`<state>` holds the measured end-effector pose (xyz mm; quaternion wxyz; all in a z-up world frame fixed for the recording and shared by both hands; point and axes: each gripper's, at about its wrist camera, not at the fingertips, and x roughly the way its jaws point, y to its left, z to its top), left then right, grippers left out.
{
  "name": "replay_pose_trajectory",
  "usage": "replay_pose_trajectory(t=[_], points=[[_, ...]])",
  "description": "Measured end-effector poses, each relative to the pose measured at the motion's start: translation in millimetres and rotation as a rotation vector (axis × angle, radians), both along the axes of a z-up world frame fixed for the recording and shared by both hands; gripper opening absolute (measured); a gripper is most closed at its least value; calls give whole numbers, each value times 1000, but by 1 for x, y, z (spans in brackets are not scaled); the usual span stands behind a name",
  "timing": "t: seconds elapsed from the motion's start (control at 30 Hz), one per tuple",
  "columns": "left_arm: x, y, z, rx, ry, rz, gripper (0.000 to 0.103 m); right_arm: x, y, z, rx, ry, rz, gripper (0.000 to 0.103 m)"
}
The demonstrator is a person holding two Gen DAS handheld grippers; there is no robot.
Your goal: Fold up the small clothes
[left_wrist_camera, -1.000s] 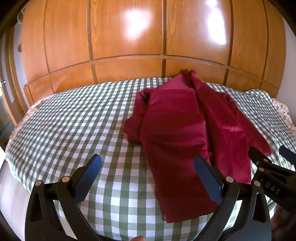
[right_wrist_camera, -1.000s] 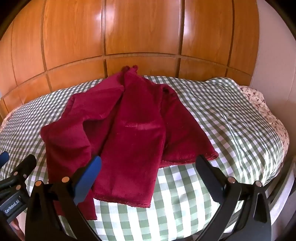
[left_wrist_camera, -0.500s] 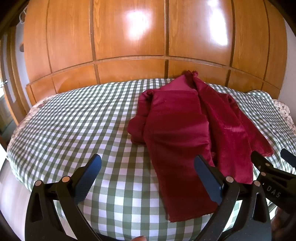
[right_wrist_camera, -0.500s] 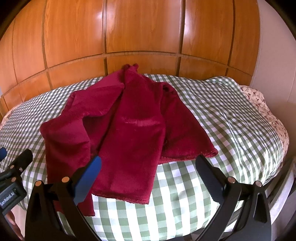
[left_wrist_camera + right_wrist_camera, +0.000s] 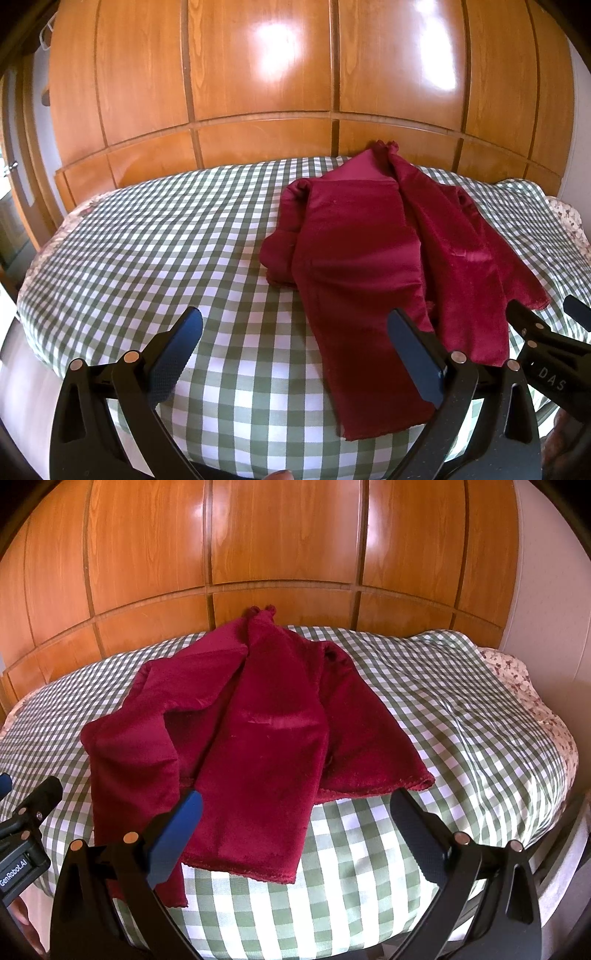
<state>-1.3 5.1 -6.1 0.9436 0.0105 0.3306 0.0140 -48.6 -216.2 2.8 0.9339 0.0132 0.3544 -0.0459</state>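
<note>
Left wrist view: the left gripper (image 5: 295, 354) hangs over the near edge of a bed covered in a green-and-white checked sheet (image 5: 159, 236), its two blue-padded fingers spread wide with nothing between them. A dark red garment (image 5: 362, 266) lies flat on the sheet toward the bed's right side, its neck end up at the far edge against the wooden headboard (image 5: 258, 140) and its long folded panel running down to the near edge. One sleeve is bunched along the garment's left side. The right-hand finger overlaps the lower part of the garment in the frame; whether it touches the cloth cannot be told. The right gripper (image 5: 543, 321) shows at the right border, near the garment's hem.

Right wrist view: the right gripper (image 5: 295, 834) hovers over the near edge of the bed, jaws wide apart and empty. The garment (image 5: 258, 746) spreads across the middle and left of the checked sheet (image 5: 461, 720), one hem corner lying toward the right, the neck touching the headboard (image 5: 280, 602) at the far edge. The left gripper (image 5: 22, 805) appears at the left border, close beside the garment's left side. A floral-print cover (image 5: 517, 675) shows at the bed's right edge.
</note>
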Motion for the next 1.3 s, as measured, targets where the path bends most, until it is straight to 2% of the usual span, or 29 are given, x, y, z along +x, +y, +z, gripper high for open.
replay_pose_trajectory(t=[0.9,1.13,1.3], points=[[3,-10,-9,13,39,-42,99,2,-22,-6,40,24,-42,101],[5,-14,-15,29,56,-88,99,4,-32,-9,62,43,-59,101],[5,-22,-24,64,83,-188,99,4,-41,-15,101,70,-54,101]])
